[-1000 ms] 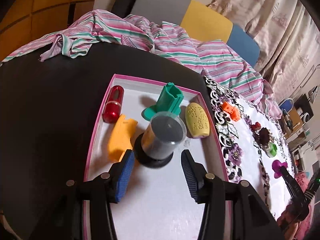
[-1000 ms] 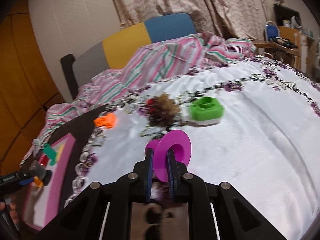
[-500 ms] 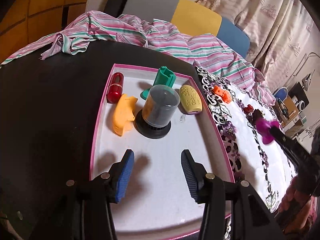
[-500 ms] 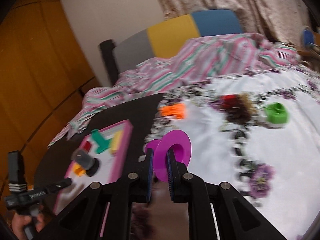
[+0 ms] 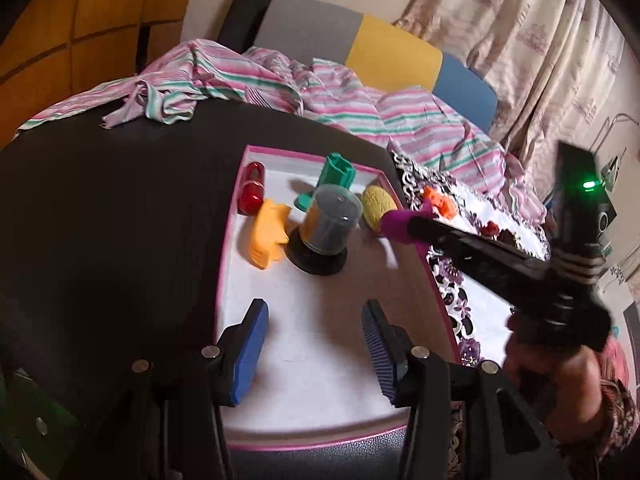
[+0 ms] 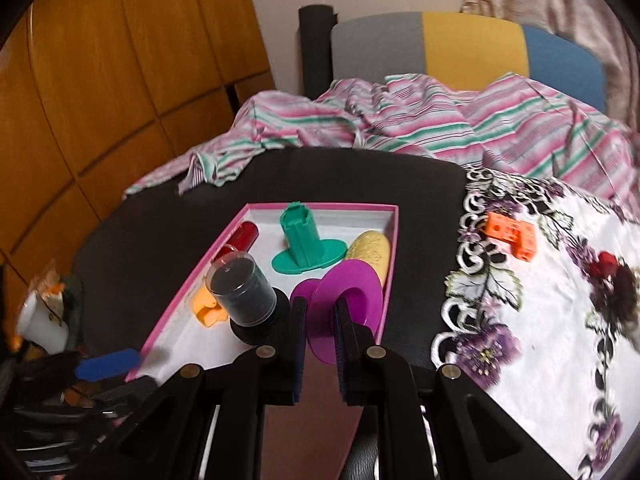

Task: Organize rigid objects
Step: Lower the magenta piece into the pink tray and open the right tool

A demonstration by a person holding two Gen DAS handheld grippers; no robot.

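gripping purple disc (image 6: pixel 347 300): right hand-held gripper (image 6: pixel 320 320), over pink tray (image 6: pixel 390 264) | left hand-held gripper (image 5: pixel 314 330): open, empty

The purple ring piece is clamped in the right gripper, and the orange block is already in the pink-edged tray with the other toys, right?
Not quite. The orange block lies on the flowered white cloth, outside the pink-edged tray; the right wrist view shows it. The purple ring piece is indeed clamped in the right gripper.
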